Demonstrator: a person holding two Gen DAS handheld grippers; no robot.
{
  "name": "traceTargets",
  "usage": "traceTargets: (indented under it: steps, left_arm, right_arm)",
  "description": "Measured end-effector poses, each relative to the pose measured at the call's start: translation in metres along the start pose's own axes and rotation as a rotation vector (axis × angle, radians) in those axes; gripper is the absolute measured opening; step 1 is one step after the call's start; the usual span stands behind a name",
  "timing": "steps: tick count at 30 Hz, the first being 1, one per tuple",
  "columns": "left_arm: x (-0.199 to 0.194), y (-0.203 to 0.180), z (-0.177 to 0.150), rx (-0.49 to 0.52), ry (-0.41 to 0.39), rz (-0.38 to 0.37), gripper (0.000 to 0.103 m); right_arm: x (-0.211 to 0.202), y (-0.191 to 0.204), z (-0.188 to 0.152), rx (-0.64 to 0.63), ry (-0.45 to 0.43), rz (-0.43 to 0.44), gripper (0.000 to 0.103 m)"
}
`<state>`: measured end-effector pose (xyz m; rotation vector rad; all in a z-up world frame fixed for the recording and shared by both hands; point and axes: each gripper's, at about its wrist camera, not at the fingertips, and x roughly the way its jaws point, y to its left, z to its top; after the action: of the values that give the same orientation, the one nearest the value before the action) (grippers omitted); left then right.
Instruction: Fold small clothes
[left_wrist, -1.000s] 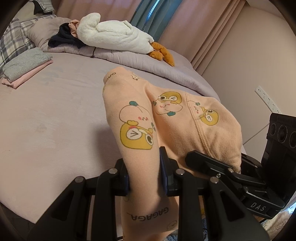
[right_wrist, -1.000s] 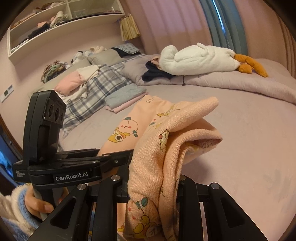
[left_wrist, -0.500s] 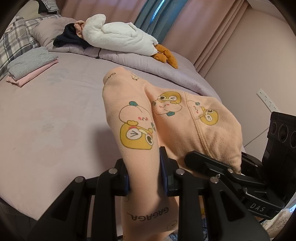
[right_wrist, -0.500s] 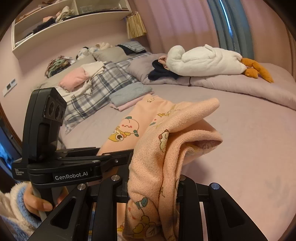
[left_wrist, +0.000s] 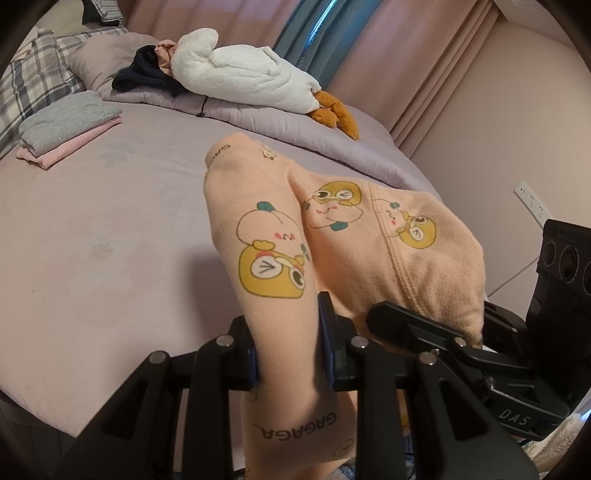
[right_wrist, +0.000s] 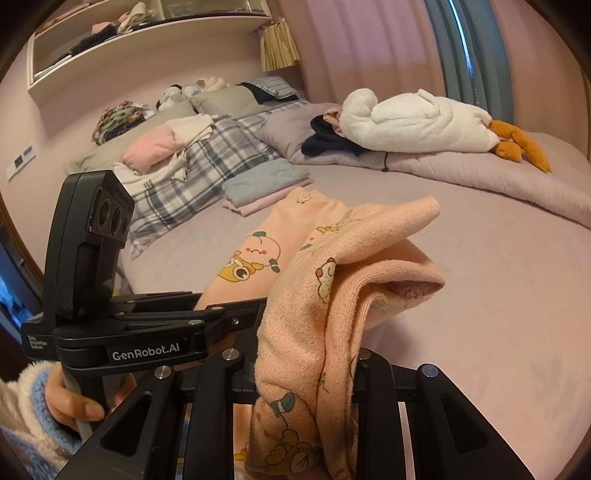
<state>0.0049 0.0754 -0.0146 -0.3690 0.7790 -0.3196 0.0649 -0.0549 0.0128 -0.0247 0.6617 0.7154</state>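
Left wrist view, from left to right: a folded grey-and-pink clothes stack (left_wrist: 66, 129) lies at the upper left on the mauve bed (left_wrist: 110, 229); a white plush goose (left_wrist: 243, 81) rests along the top centre. At lower centre the left tongs (left_wrist: 288, 347) pinch a bunched fold of the peach cartoon-print garment (left_wrist: 332, 236), which drapes forward onto the bed. The right tongs (left_wrist: 417, 325) enter from the lower right, partly under the cloth.

Right wrist view, from left to right: a hand (right_wrist: 70, 398) grips the left device's handle at lower left; a plaid blanket (right_wrist: 192, 177) lies at centre left; the right tongs pinch a thick gathered edge of the garment at lower centre.
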Motion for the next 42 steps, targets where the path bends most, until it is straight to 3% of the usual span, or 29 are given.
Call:
traceTargets:
  steps: [42]
  left_arm:
    - [0.020, 0.037, 0.011, -0.078, 0.022, 0.010, 0.025]
  right_arm:
    - [0.040, 0.013, 0.012, -0.020, 0.072, -0.001, 0.027]
